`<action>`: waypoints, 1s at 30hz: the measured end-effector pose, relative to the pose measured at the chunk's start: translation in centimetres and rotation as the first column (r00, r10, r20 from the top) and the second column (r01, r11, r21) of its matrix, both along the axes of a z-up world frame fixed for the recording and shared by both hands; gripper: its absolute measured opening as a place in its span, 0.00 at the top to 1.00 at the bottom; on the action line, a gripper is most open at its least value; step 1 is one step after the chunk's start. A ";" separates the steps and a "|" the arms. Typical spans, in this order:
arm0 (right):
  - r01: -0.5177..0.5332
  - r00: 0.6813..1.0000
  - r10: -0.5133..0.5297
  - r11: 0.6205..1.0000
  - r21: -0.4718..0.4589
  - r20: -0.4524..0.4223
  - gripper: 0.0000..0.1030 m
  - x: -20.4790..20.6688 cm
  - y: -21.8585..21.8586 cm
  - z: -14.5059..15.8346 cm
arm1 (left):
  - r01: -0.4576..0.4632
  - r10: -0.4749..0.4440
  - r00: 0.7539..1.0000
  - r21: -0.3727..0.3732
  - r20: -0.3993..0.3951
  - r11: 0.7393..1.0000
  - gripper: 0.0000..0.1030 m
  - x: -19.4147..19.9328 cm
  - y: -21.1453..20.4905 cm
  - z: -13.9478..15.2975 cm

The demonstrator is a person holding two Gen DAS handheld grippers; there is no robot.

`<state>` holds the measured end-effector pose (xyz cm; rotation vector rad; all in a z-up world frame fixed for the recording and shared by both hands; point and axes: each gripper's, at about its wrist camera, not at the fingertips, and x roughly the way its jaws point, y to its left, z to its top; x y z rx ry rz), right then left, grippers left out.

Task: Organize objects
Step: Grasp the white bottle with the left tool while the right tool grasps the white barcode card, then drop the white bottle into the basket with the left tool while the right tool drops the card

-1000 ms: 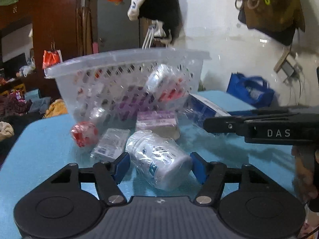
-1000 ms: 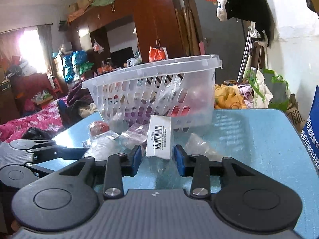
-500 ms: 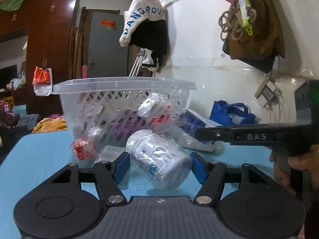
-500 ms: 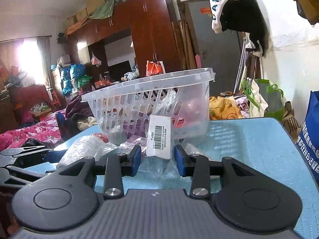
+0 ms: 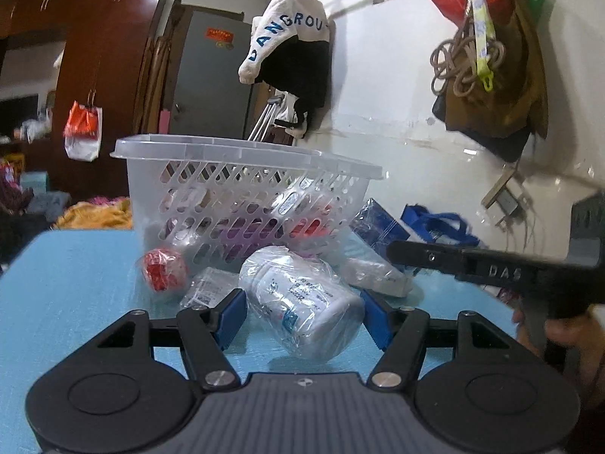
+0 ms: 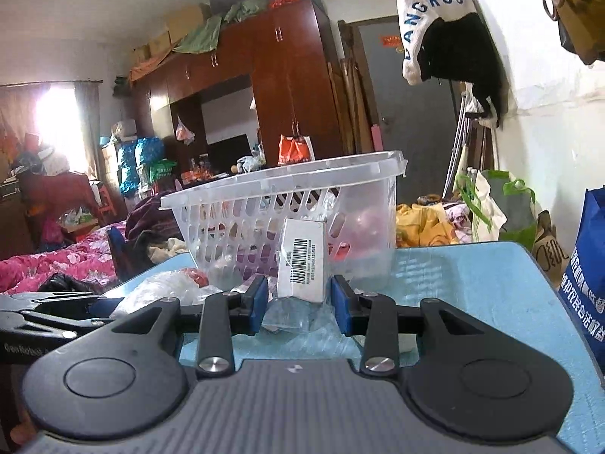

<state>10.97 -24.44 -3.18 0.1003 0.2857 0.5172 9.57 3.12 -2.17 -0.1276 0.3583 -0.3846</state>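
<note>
My left gripper (image 5: 302, 316) is shut on a white bottle wrapped in clear plastic (image 5: 302, 299), held just above the blue table (image 5: 68, 276). My right gripper (image 6: 300, 302) is shut on a white box with a barcode, bagged in clear plastic (image 6: 301, 261), held upright. A clear perforated basket (image 5: 242, 185) with several packaged items stands ahead; it also shows in the right wrist view (image 6: 295, 204). The right gripper appears at the right of the left wrist view (image 5: 491, 270).
On the table before the basket lie a red wrapped ball (image 5: 162, 268), a small clear packet (image 5: 206, 291), a white packet (image 5: 374, 276) and a blue box (image 5: 378, 223). A blue bag (image 6: 586, 265) stands right of the table. A white wall (image 5: 416, 113) is behind.
Both grippers have risen and tilted up with their objects still held. The basket now sits lower and farther in both views.
</note>
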 end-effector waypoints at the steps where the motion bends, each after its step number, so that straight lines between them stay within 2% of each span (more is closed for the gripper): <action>1: 0.001 1.000 -0.001 1.000 0.002 0.004 0.61 0.0 0.0 0.0 | 0.001 -0.001 1.000 -0.003 0.007 1.000 0.33 -0.1 0.0 0.1; 6: -0.015 0.998 0.012 0.999 0.044 0.065 0.61 -1.3 -0.5 0.6 | -0.001 0.002 0.999 -0.014 0.051 1.000 0.33 -0.7 0.5 1.3; 9: -0.039 0.994 0.032 0.997 0.063 0.104 0.61 -2.3 -0.6 2.1 | -0.001 0.005 0.995 -0.035 0.099 0.999 0.33 -0.7 1.2 3.4; 12: -0.010 0.986 0.011 1.000 -0.009 0.166 0.61 -1.8 0.8 5.4 | -0.054 0.056 0.985 -0.020 0.163 0.998 0.33 0.6 1.6 7.2; 14: 0.012 0.983 -0.001 0.998 -0.059 0.182 0.61 0.5 2.1 7.9 | -0.071 0.072 0.982 -0.010 0.172 0.997 0.33 2.9 1.5 9.8; 15: 0.011 0.985 0.005 0.996 -0.088 0.174 0.61 2.2 2.8 8.8 | -0.083 0.083 0.983 -0.005 0.162 0.997 0.33 4.4 1.4 10.9; 17: 0.019 0.995 -0.005 0.991 -0.133 0.101 0.61 6.5 4.0 10.2 | -0.114 0.112 0.986 0.013 0.124 0.993 0.33 7.9 1.1 12.4; 20: 0.029 0.999 -0.034 0.986 -0.165 -0.024 0.61 12.2 5.1 10.2 | -0.178 0.176 0.984 0.065 0.033 0.982 0.33 12.7 0.6 12.8; 23: 0.019 0.998 -0.028 0.988 -0.156 -0.055 0.55 14.4 5.5 10.1 | -0.209 0.210 0.978 0.094 -0.006 0.973 0.32 15.4 0.5 12.1; 24: 0.034 0.998 -0.041 0.987 -0.157 -0.042 0.43 14.6 5.6 10.0 | -0.211 0.213 0.977 0.099 -0.009 0.972 0.31 16.0 0.6 12.0; 25: 0.037 0.999 -0.043 0.987 -0.157 -0.033 0.27 14.7 5.6 9.8 | -0.214 0.218 0.976 0.111 -0.026 0.970 0.25 16.7 0.6 11.9; 26: 0.035 0.998 -0.041 0.987 -0.158 -0.038 0.21 14.7 5.6 9.7 | -0.216 0.224 0.973 0.128 -0.055 0.968 0.17 17.4 0.5 11.7; 27: 0.038 0.998 -0.045 0.986 -0.163 -0.040 0.19 14.5 5.3 9.4 | -0.212 0.223 0.972 0.140 -0.070 0.967 0.17 17.7 0.5 11.5; 29: 0.054 0.998 -0.056 0.987 -0.153 -0.014 0.17 13.0 4.4 9.2 | -0.205 0.214 0.976 0.139 -0.047 0.969 0.17 16.5 0.8 11.4; 30: 0.052 0.999 -0.051 0.990 -0.133 0.008 0.09 11.9 3.7 9.3 | -0.201 0.205 0.979 0.131 -0.020 0.971 0.17 15.2 1.0 11.3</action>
